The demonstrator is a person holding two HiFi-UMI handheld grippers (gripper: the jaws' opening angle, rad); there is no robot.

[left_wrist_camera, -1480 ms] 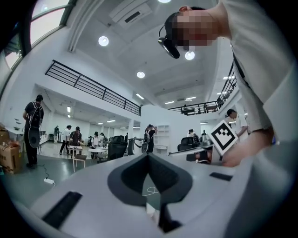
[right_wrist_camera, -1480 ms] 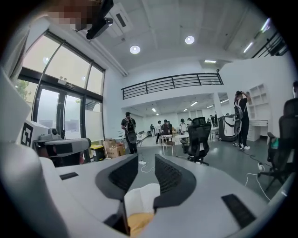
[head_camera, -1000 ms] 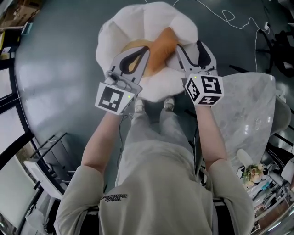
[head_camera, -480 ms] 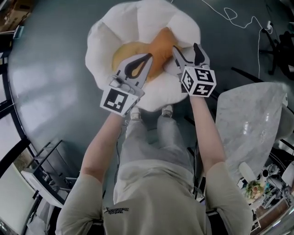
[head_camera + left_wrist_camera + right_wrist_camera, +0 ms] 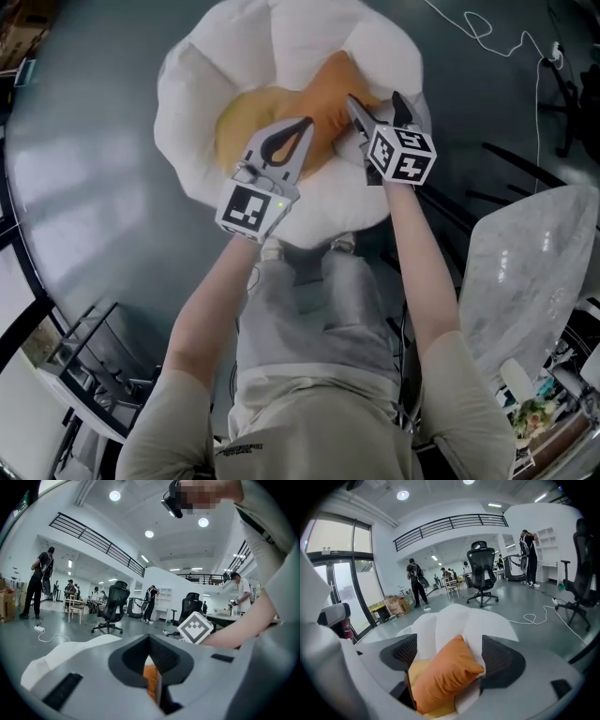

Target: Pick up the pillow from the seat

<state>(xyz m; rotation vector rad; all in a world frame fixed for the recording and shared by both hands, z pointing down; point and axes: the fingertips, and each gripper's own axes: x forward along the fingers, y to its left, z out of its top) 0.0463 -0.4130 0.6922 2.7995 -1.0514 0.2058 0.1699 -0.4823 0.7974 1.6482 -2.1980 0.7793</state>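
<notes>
Orange pillow (image 5: 330, 89) on white seat (image 5: 192, 89). Right gripper (image 5: 373, 101), jaws just opening, straddles pillow; left gripper (image 5: 306, 124) clenched empty near pillow.

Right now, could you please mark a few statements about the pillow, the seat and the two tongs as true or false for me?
1. The orange pillow lies on the white seat. True.
2. The right tongs are shut on the pillow. False: they stand apart, having just been opening, and the pillow sits between them ungripped.
3. The left tongs are closed. True.
4. The seat's centre is blue. False: it is yellow.
</notes>
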